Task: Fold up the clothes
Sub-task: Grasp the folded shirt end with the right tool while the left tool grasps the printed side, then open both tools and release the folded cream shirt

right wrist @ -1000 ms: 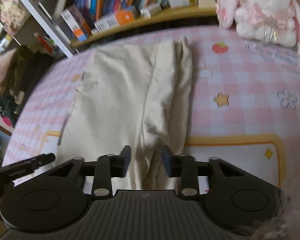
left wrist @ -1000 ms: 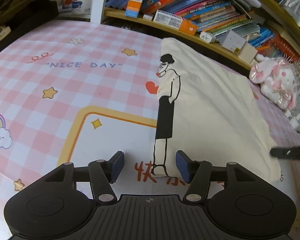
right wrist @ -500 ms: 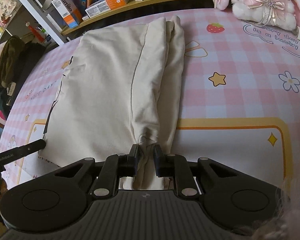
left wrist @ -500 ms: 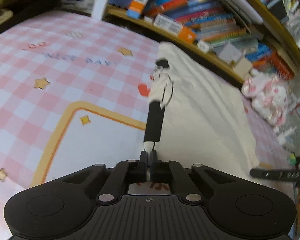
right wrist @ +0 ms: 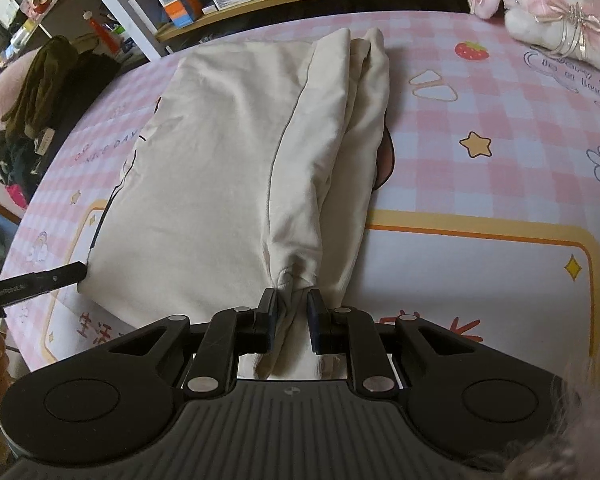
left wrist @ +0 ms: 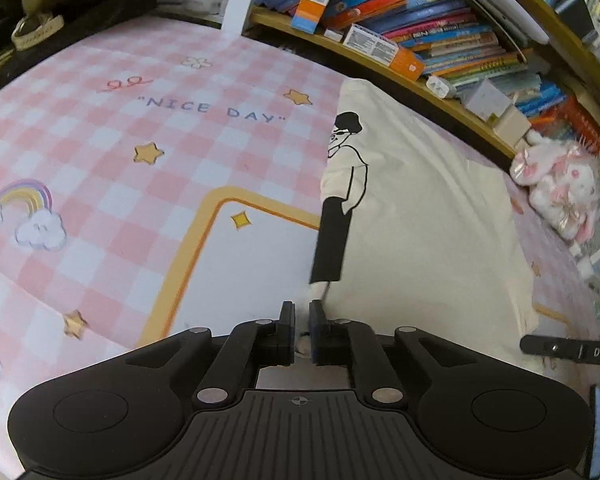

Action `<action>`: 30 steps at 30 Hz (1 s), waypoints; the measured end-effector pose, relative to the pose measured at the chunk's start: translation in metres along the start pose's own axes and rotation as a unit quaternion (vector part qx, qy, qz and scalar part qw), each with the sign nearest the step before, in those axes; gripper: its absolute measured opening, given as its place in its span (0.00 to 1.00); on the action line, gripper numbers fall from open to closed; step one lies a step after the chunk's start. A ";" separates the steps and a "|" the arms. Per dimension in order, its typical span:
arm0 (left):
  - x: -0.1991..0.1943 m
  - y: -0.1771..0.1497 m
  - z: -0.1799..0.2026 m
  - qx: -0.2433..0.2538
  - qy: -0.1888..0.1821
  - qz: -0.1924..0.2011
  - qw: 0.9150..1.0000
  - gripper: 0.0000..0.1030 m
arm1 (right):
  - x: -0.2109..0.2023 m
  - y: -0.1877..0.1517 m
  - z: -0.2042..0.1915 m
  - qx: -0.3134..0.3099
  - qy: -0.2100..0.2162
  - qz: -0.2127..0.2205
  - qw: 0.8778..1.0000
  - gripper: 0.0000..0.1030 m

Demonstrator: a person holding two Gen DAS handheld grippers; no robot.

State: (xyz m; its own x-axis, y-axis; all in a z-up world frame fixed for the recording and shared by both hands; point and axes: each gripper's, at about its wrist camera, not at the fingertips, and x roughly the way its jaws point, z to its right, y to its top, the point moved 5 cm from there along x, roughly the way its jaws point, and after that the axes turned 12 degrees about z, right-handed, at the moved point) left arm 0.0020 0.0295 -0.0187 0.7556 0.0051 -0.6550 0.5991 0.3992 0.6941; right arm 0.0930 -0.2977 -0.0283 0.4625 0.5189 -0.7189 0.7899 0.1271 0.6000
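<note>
A cream T-shirt with a black cartoon figure lies partly folded lengthwise on the pink checked tablecloth. My left gripper is shut on the shirt's near left corner and holds it slightly raised. In the right wrist view the same cream T-shirt shows its plain side with a folded strip along the right. My right gripper is shut on the bunched near end of that strip. The left gripper's finger shows at the shirt's near left corner.
A wooden shelf with books runs along the far edge. A pink plush rabbit sits at the far right of the table. Dark clothes hang off the left side. The tablecloth is bare right of the shirt.
Both grippers were open a second ago, closed on the shirt's near edge half a second ago, and now hold it, the corners slightly lifted and the view pulled back.
</note>
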 end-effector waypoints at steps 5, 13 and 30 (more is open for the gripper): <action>-0.005 0.028 -0.010 0.034 0.003 0.024 0.999 0.34 | 0.000 -0.001 -0.001 0.000 -0.009 0.005 1.000 0.14; 0.040 0.074 0.002 0.041 -0.049 0.044 0.997 0.62 | -0.006 -0.004 -0.006 0.021 -0.054 0.028 0.998 0.18; 0.133 0.119 -0.004 -0.025 -0.132 0.014 0.991 0.65 | -0.041 -0.006 -0.025 0.034 -0.208 0.116 0.971 1.00</action>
State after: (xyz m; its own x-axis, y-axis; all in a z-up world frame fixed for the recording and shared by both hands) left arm 0.1730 0.0817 -0.0247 0.8187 -0.2212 -0.5299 0.5680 0.4475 0.6908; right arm 0.0588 -0.2987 0.0063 0.7424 0.1398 -0.6552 0.6633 -0.0166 0.7482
